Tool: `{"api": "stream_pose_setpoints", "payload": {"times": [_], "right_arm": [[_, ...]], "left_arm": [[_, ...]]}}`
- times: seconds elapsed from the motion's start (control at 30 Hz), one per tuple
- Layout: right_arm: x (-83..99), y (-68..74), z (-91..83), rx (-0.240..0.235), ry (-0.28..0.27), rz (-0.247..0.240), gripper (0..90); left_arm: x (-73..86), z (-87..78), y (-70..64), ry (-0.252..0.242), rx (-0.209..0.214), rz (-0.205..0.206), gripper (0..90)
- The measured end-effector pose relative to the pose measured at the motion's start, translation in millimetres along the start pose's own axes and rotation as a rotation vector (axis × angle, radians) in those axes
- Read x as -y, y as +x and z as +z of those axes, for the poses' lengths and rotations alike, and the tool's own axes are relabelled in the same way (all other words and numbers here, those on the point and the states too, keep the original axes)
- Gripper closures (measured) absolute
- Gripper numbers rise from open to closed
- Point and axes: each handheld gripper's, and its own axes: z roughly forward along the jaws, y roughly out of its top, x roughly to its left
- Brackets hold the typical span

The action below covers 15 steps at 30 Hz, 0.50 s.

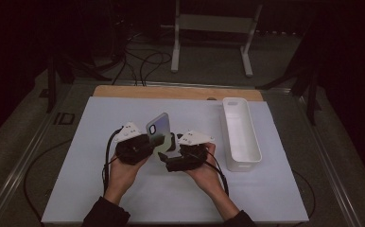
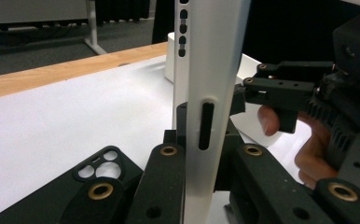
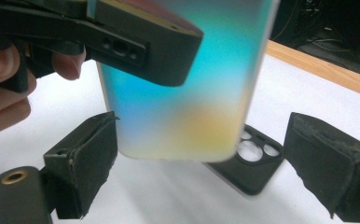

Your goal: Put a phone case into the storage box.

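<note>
A: Left gripper's fingers [image 2: 162, 186] clamp the phone [image 1: 159, 126] edge-on, long axis upright. Right gripper [image 3: 201, 172]?
B: Jaws open, phone between them at 12 o'clock. Black case [image 3: 252, 163] flat on table [image 1: 100, 189] beyond it.

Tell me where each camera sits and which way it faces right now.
High view: above the person's side, looking forward and down on the table; both forearms, left gripper and right gripper meet at the phone.
Left gripper view: rides the left gripper, looking along its fingers shut on the phone's edge.
Right gripper view: rides the right gripper, open fingers beside the phone's screen.
Both gripper views share the black case lying on the table.
</note>
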Motion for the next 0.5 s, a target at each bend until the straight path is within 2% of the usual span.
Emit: {"api": "stream_pose_setpoints", "payload": {"times": [0.27,0.5], "right_arm": [[-2.7,-7.7,-10.0,0.014,0.003,-0.004,10.3],[-12.2,-9.1,-15.9,0.015,-0.013,-0.008,10.3]], "left_arm": [[2.9,-1.1,1.4,-0.003,-0.024,0.0,85.9],[6.0,0.3,1.6,0.004,-0.029,-0.002,85.8]]}}
